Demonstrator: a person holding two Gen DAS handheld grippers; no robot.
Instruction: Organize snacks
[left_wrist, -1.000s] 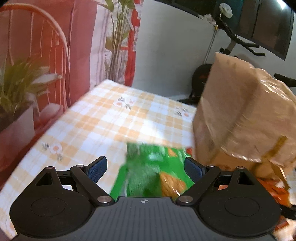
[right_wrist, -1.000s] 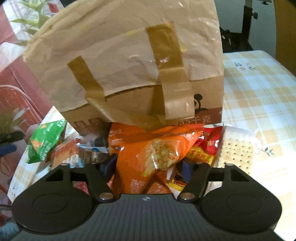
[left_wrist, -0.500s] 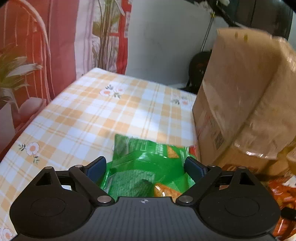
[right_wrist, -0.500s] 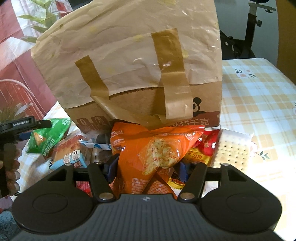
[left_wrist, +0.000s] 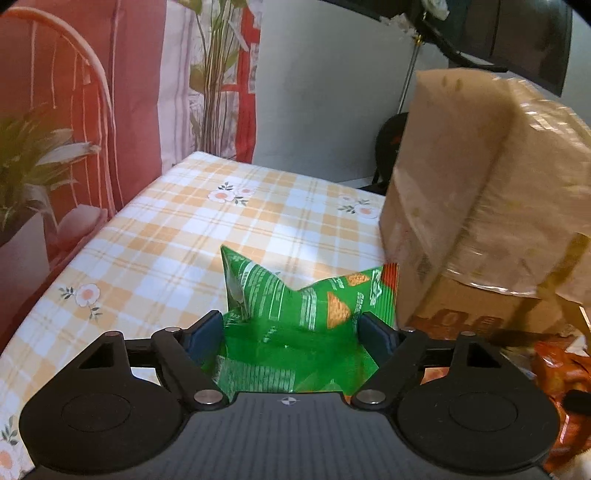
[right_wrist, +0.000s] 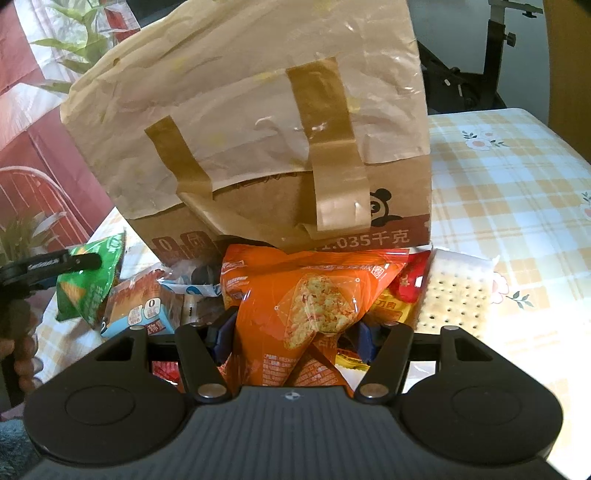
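Left wrist view. Left tongs (left_wrist: 291, 328), one pair: jaws closing on one green snack bag (left_wrist: 295, 306), which sits between the pads and is already buckled into a peak, so the pads are pressing on it. Bag lies on the near part of the checked worktop (left_wrist: 177, 229), just left of one cardboard box (left_wrist: 461, 206). Risk, as a judgement: a puffed, slick bag may squirt out of a side squeeze, or the crisps inside may crush if the jaws close further. The box stands close on the right, so a careless lift could knock it.

Right wrist view. Right tongs (right_wrist: 291, 339), one pair: jaws partly apart with one orange snack bag (right_wrist: 310, 295) between them, pads pressed against its sides, apparently clamped. The bag lies at the near foot of the box, whose taped paper flap hangs over it. Also counted: one blue-and-brown carton (right_wrist: 144, 310) to the left, one cracker pack (right_wrist: 454, 295) to the right, one red packet (right_wrist: 410, 277) behind the orange bag; smaller packets beneath cannot be counted. Risk: pulling the orange bag may drag its neighbours or snag the flap.
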